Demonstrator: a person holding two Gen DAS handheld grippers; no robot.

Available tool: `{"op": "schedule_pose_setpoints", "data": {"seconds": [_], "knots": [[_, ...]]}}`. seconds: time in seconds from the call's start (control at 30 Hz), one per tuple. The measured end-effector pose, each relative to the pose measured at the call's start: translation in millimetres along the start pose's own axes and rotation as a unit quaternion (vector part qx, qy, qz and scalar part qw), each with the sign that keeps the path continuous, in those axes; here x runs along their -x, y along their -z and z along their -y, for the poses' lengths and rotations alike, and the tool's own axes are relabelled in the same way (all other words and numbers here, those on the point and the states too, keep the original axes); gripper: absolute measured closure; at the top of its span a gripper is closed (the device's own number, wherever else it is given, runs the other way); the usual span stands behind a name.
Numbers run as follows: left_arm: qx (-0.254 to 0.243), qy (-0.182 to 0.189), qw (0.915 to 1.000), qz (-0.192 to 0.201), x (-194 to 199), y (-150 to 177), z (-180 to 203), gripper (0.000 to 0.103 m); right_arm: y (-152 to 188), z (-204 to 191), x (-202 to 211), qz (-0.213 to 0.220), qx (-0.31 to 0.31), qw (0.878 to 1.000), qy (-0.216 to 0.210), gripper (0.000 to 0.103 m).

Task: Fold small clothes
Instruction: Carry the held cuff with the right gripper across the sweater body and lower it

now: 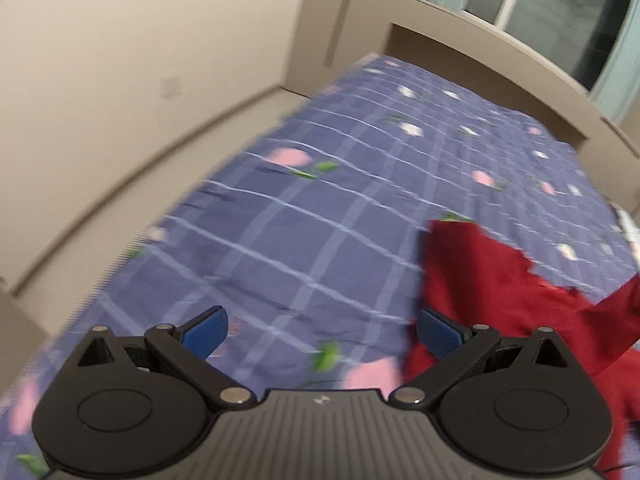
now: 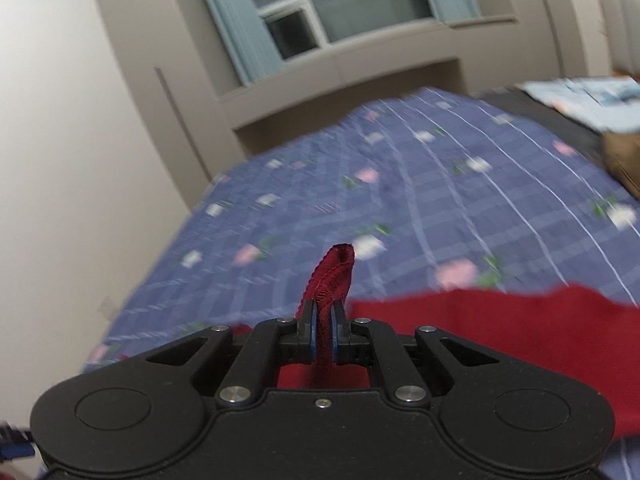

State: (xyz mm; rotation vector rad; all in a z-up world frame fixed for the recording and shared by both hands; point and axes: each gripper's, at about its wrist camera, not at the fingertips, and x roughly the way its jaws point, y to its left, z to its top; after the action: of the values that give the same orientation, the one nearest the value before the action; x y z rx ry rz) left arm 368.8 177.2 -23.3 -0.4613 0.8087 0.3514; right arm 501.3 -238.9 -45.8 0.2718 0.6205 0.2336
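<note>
A dark red garment (image 1: 500, 300) lies rumpled on the blue checked bedsheet (image 1: 320, 208), at the right of the left wrist view. My left gripper (image 1: 322, 330) is open and empty above the sheet, its right fingertip at the garment's left edge. In the right wrist view my right gripper (image 2: 324, 334) is shut on a ribbed hem of the red garment (image 2: 334, 276), which sticks up between the blue pads. The rest of the garment (image 2: 500, 328) spreads to the right behind the gripper.
The bed runs away toward a beige headboard ledge (image 2: 360, 76) under a window (image 2: 360, 4). A beige wall (image 1: 120, 80) borders the bed's left side. A brown box (image 2: 624, 156) and papers (image 2: 588, 96) sit at the far right.
</note>
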Motion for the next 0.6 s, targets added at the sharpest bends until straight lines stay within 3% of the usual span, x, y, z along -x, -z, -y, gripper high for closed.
{"op": "schedule_pose_setpoints", "data": {"seconds": [0.1,0.3,0.43,0.6], "knots": [[-0.007,0.037,0.9993,-0.002,-13.2,-6.3,13.9,0.001,11.6,20.8,2.4,-0.012,-0.013,1.0,0.006,0.096],[-0.092,0.087,0.9919,0.001,-42.9,-26.3,47.8,0.001,22.5,38.0,13.3,-0.018,-0.022,1.0,0.0,0.095],[-0.17,0.134,0.9763,-0.005,-58.3,-47.3,65.5,0.001,27.4,40.2,17.1,-0.022,-0.01,1.0,-0.006,0.094],[-0.249,0.146,0.9574,0.005,-67.4,-63.5,77.9,0.001,31.9,39.8,16.2,-0.026,0.002,1.0,-0.008,0.093]]}}
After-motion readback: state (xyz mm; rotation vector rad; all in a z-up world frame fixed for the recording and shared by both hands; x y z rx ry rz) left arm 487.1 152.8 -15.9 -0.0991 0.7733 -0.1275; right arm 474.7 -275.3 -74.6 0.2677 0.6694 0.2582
